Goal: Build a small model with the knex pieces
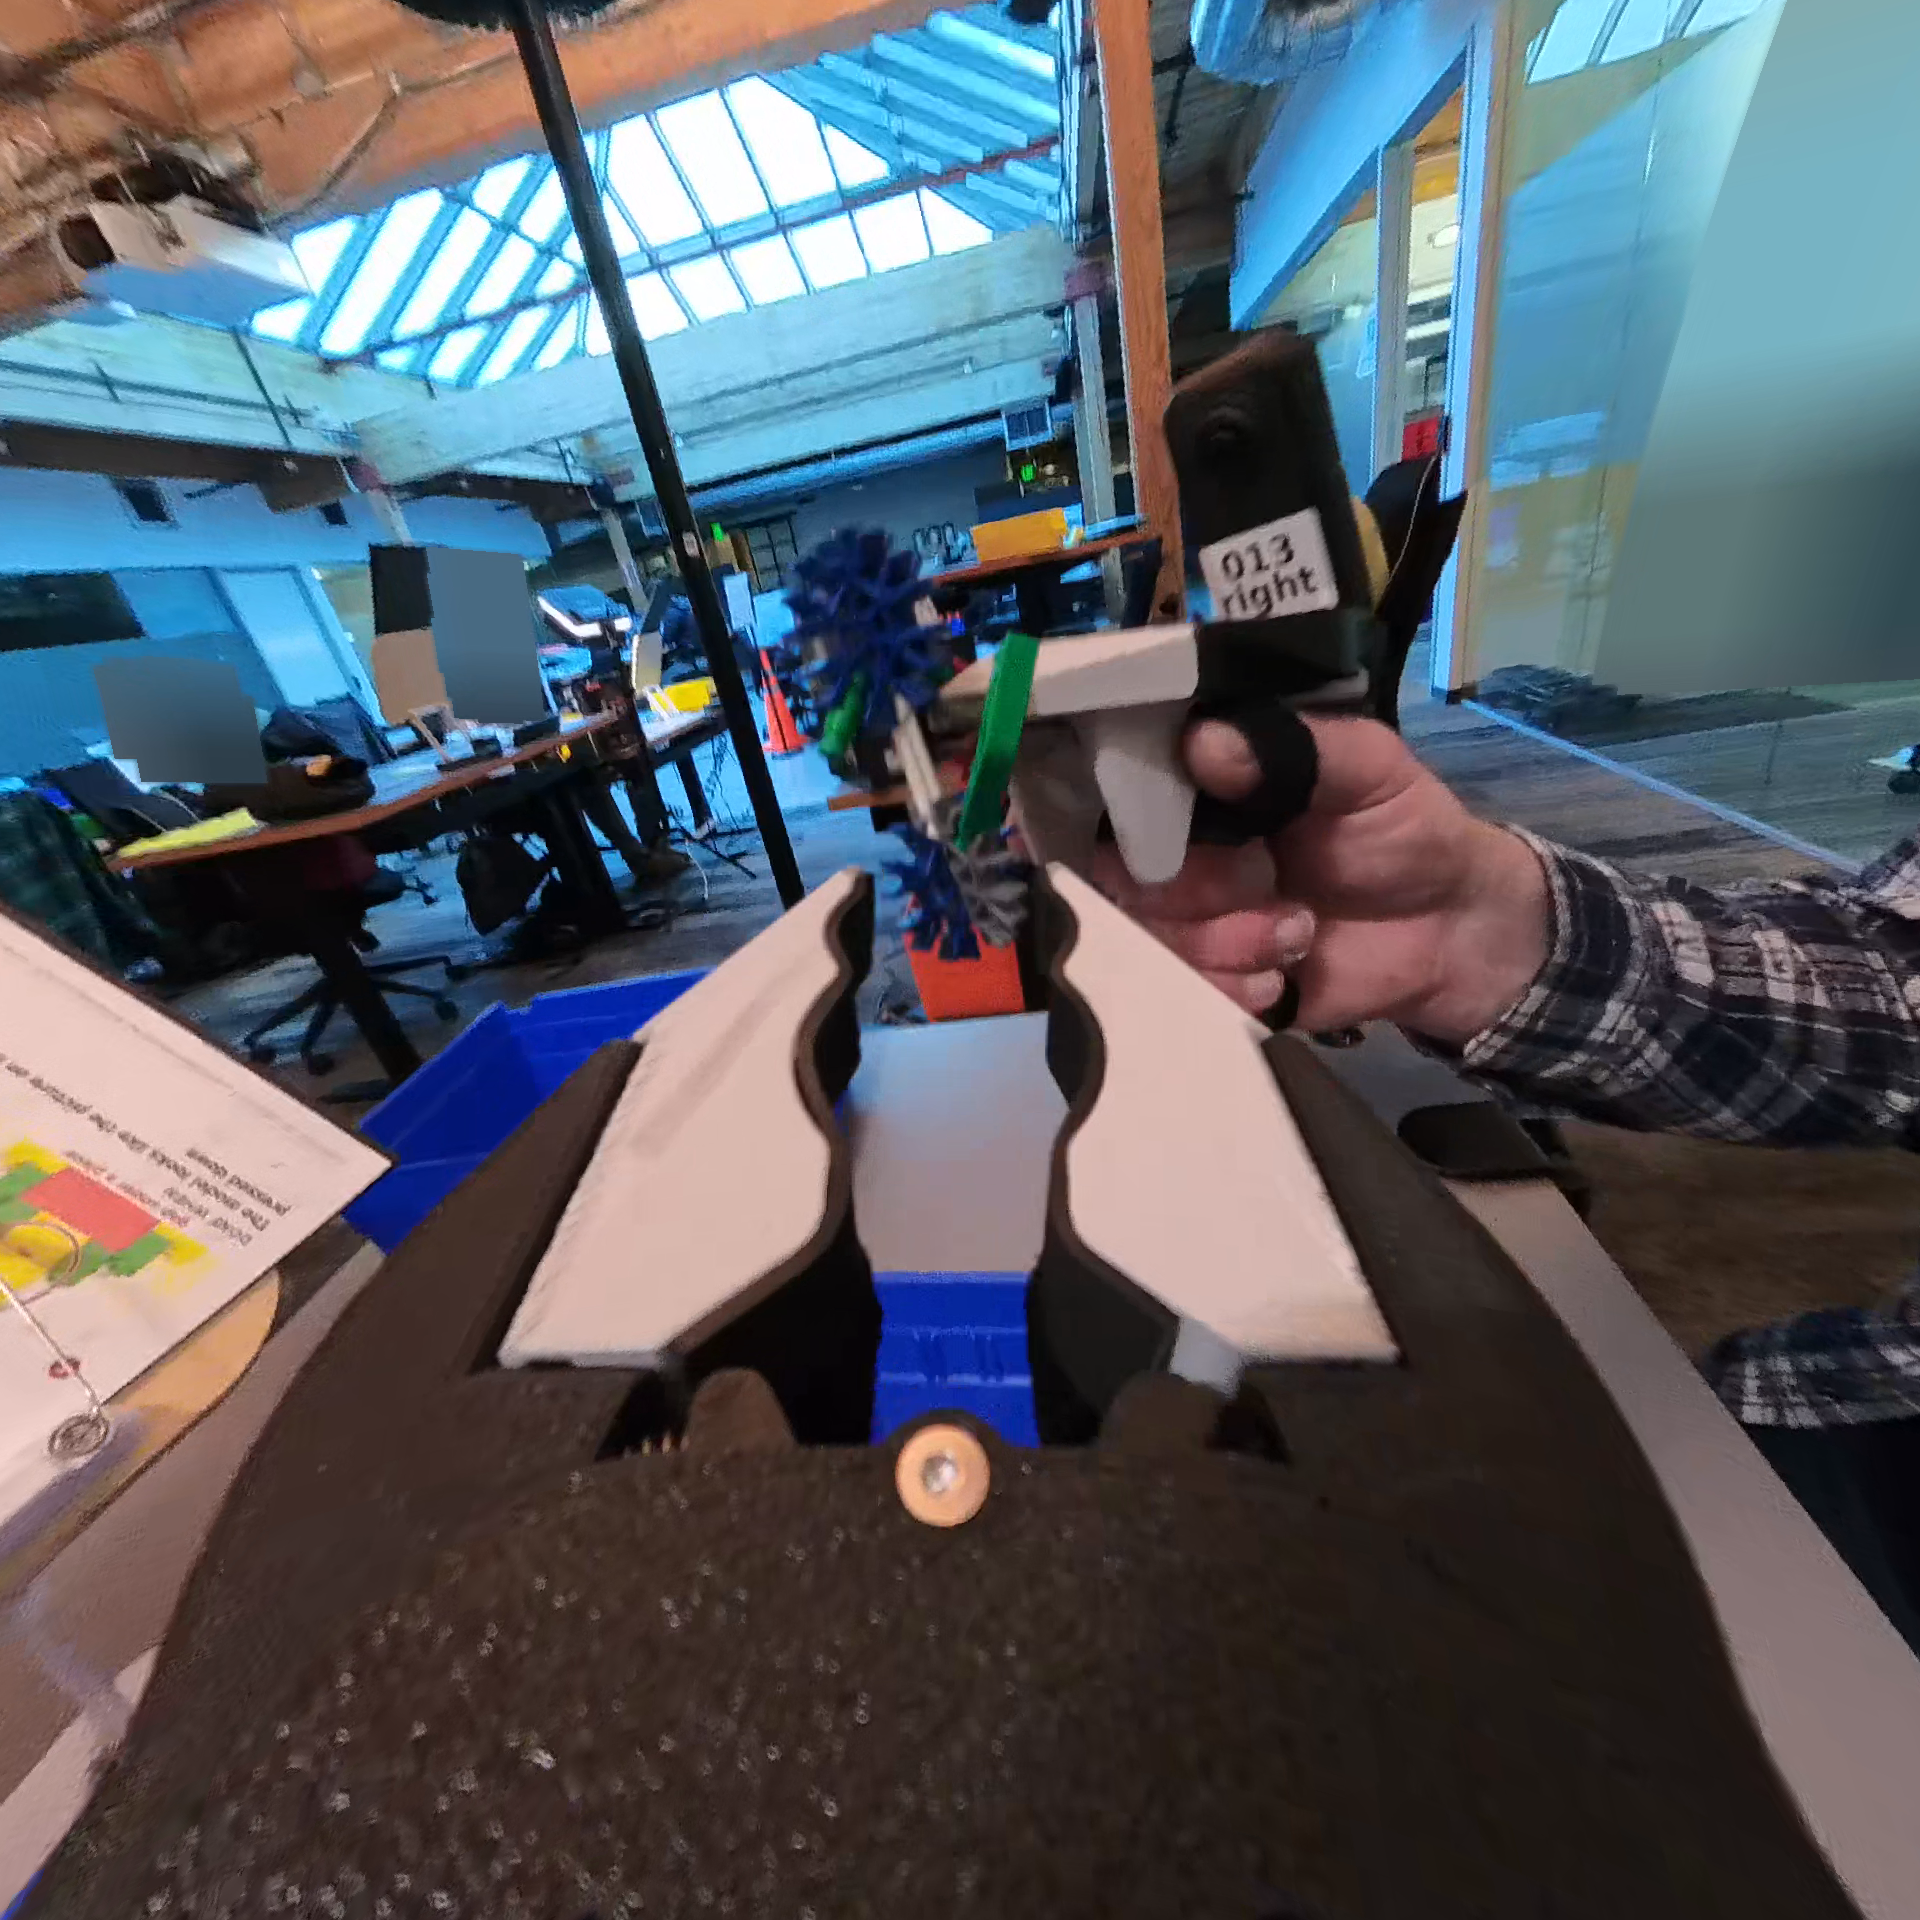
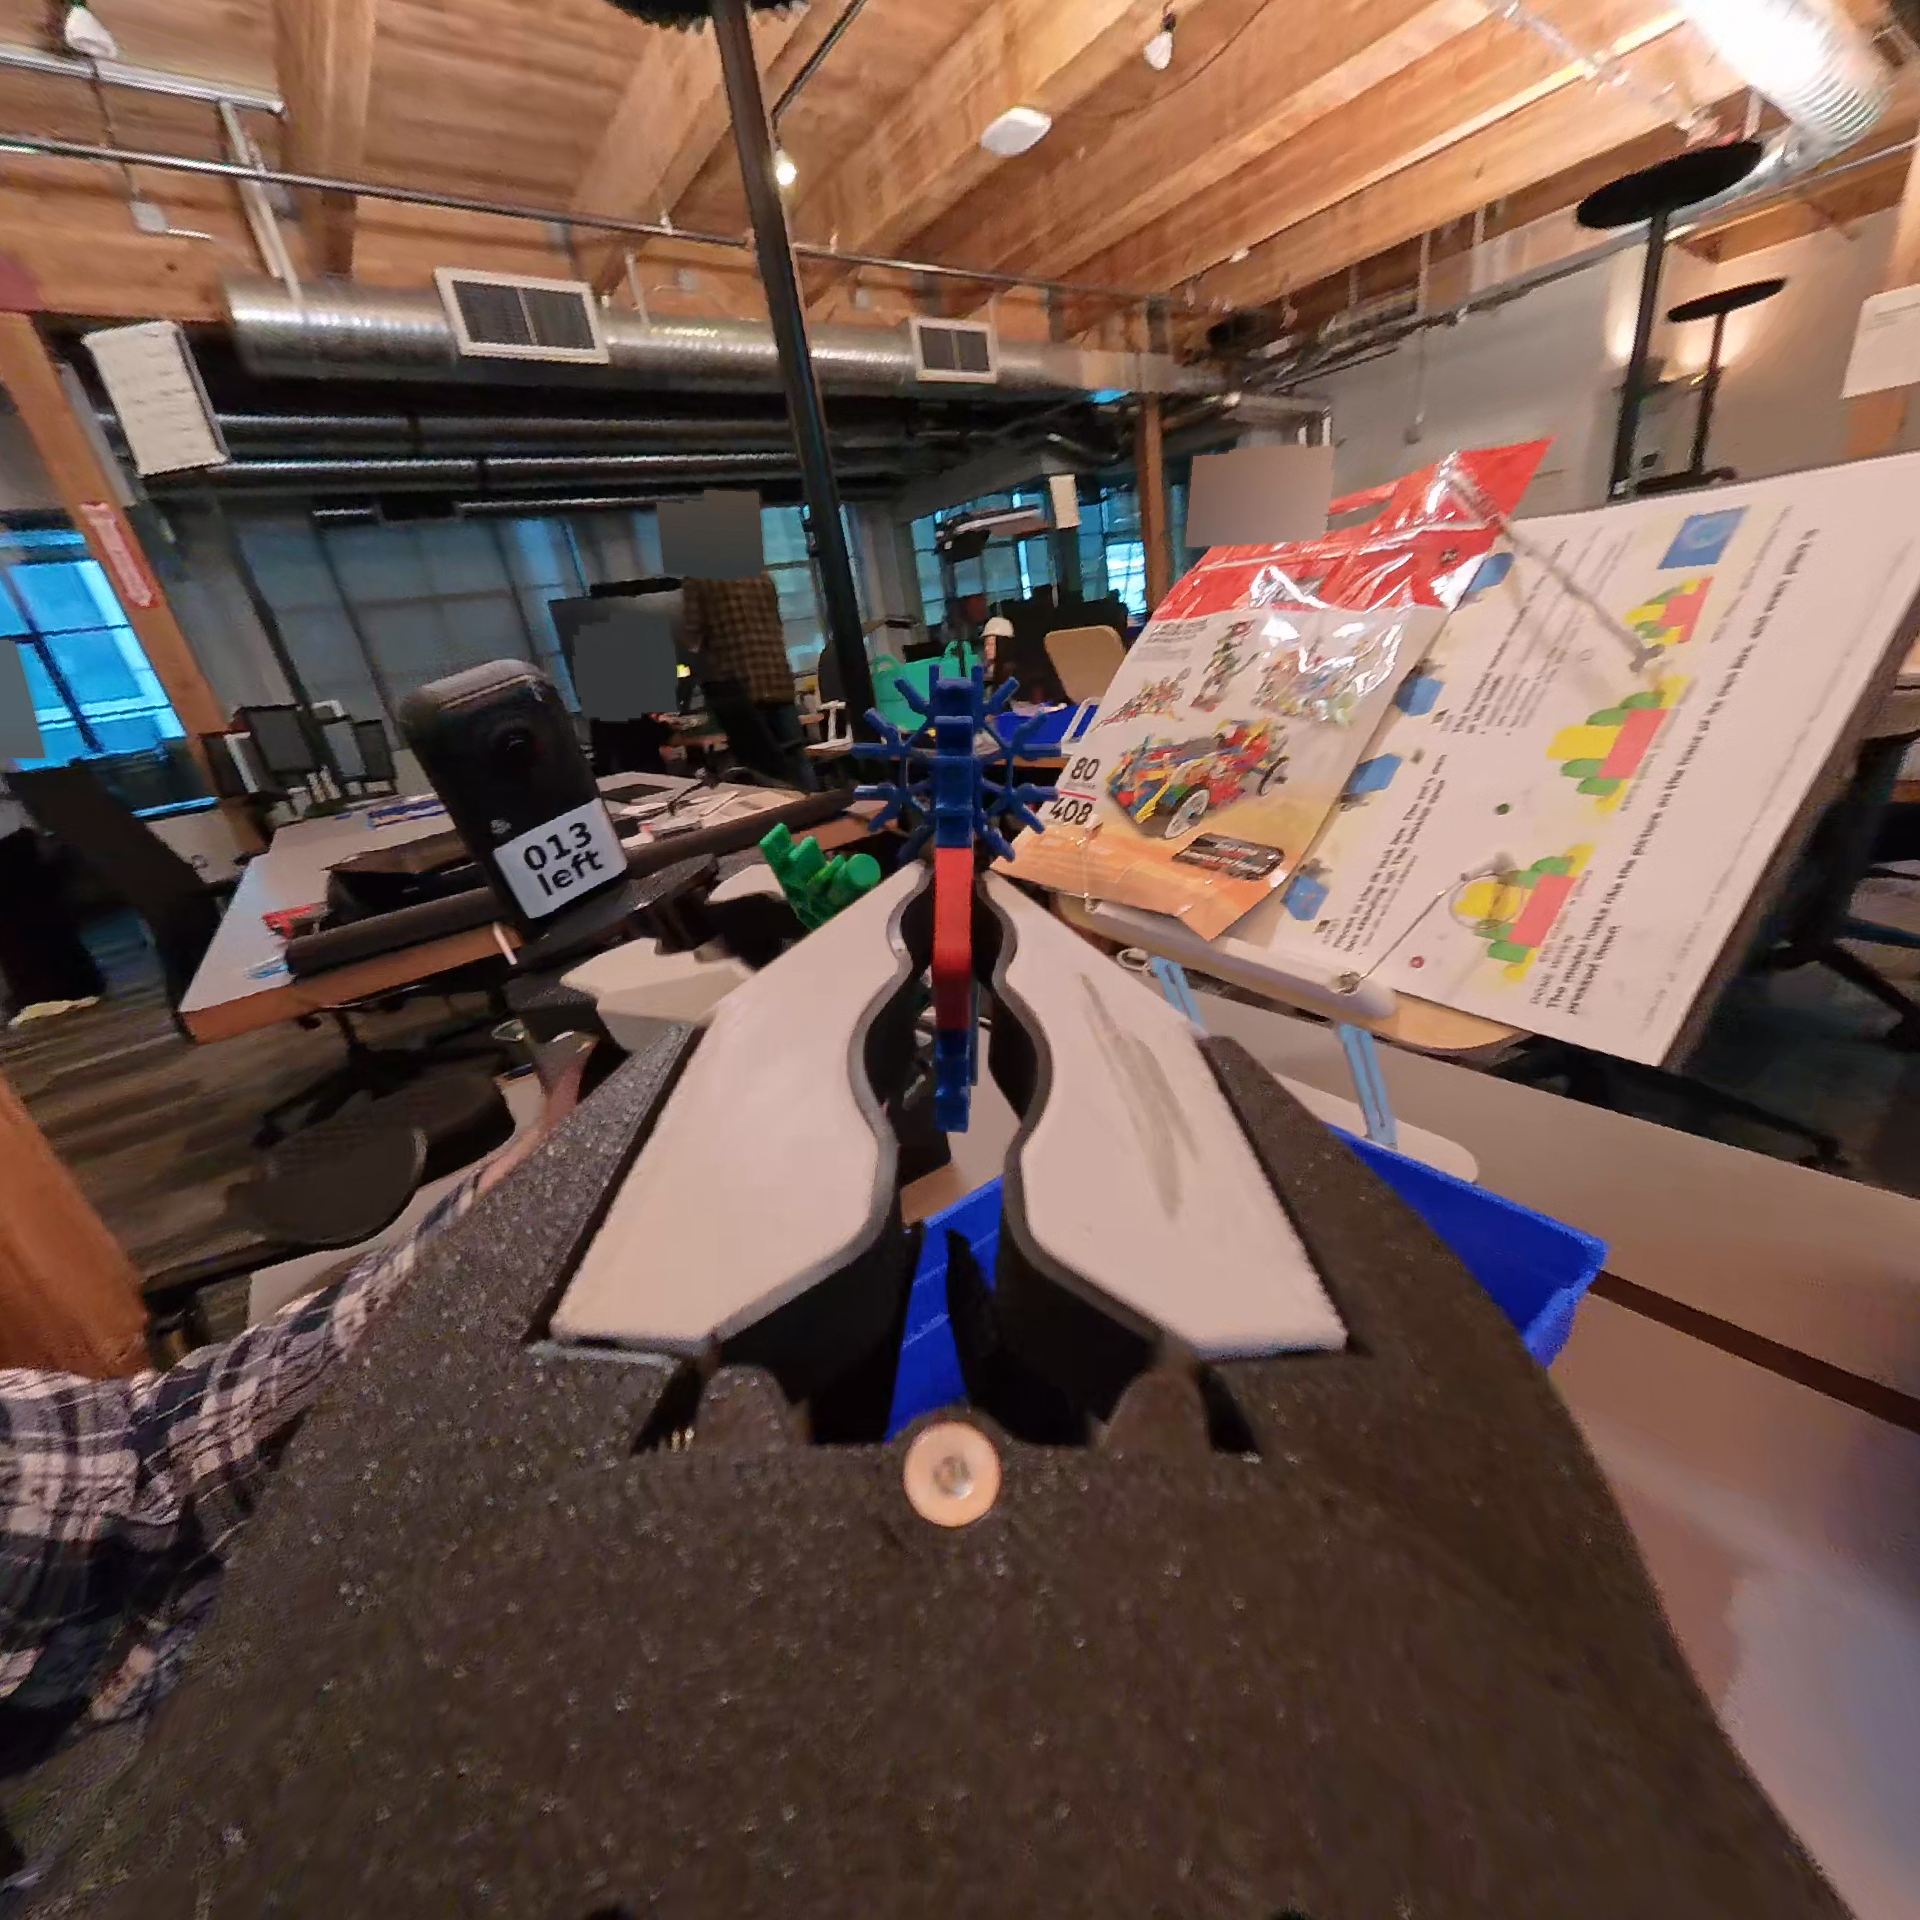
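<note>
Jaws of the right gripper [image 2: 951,914] pinched nearly together on a toy assembly of interlocking plastic pieces [image 2: 951,831], gripped at its flat red piece [image 2: 952,925] between the fingertips. Stands upright there, long axis vertical: blue snowflake-shaped connectors [image 2: 948,769] fanned out above the tips, a blue stub [image 2: 951,1081] hanging below in the gap between the fingers. Seen edge-on, thin side toward the camera.

Left gripper [image 1: 956,914] with jaws parted by a moderate gap, holding nothing visible; blue and grey spiky pieces [image 1: 961,899] and an orange-red block [image 1: 964,977] sit just beyond the fingertips, contact impossible to tell. Aimed forward and slightly upward toward the other tool.

From the left wrist view, right gripper [image 1: 935,707] held up at the right by a hand [image 1: 1351,883] wrapped around the black handle, index finger through the trigger loop, plaid sleeve [image 1: 1704,1018] behind. Its white fingers point leftward, with a green strip [image 1: 992,748] slanting down beside them and a blue spiky cluster [image 1: 862,613] at the tips.

Below both tools, a blue bin [image 2: 1455,1236] on a pale table [image 2: 1714,1247]. Propped on a stand to the side, an instruction sheet [image 2: 1621,748] with coloured block pictures, plus a toy package in a clear bag [image 2: 1247,727]. Green pieces [image 2: 816,873] near the left tool's white fingers.
</note>
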`<action>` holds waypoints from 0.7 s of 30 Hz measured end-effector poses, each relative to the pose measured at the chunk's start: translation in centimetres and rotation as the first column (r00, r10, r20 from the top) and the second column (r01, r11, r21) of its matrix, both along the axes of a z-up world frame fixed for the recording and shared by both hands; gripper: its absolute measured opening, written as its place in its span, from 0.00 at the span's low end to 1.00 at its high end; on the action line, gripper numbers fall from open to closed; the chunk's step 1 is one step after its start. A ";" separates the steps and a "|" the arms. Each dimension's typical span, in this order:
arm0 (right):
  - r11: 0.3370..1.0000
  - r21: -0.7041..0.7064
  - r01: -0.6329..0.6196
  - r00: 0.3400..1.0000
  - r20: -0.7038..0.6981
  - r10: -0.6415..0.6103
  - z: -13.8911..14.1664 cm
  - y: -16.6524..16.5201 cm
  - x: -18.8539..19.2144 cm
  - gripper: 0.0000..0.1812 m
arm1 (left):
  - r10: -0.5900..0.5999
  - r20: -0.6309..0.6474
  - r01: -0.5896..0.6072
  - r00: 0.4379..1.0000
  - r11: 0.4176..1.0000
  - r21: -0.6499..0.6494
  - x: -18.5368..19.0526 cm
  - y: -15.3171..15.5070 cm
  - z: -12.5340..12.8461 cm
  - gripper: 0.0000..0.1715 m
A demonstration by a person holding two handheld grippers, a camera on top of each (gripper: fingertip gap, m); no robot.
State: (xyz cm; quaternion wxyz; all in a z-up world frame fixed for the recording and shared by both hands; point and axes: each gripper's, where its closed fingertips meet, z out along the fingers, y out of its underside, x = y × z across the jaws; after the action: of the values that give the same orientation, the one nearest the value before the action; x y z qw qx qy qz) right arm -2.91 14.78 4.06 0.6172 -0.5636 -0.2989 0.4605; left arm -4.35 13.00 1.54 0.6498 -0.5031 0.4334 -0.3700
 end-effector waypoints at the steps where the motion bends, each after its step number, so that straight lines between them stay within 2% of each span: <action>1: 1.000 0.005 0.014 1.000 -0.001 -0.014 0.2 0.1 0.2 0.02 | 0.015 -0.034 -0.015 0.999 1.000 -0.005 0.2 0.2 -0.4 0.18; 5: 0.999 0.027 0.040 0.999 0.012 -0.040 -0.1 0.1 -0.1 0.02 | 0.100 -0.142 -0.097 0.985 0.995 0.026 1.9 0.7 -2.0 0.22; 6: 0.999 0.031 0.039 0.999 0.008 -0.039 -0.1 -0.1 -0.1 0.02 | 0.144 -0.145 -0.139 0.979 0.989 0.044 1.9 1.2 -2.1 0.16; 13: 0.992 0.058 0.110 0.994 -0.008 -0.110 -0.1 0.3 0.2 0.02 | 0.209 -0.155 -0.204 0.966 0.978 0.046 2.0 1.8 -2.3 0.16; 21: 0.984 0.042 0.174 0.983 -0.066 -0.171 0.0 1.1 0.9 0.02 | 0.342 -0.186 -0.314 0.921 0.935 0.167 1.7 1.9 -1.7 0.10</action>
State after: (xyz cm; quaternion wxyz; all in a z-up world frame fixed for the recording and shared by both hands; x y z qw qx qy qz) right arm -1.99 15.86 4.09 0.6771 -0.5577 -0.2406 0.4155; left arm -2.60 14.91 -0.14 0.6848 -0.5606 0.4335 -0.1699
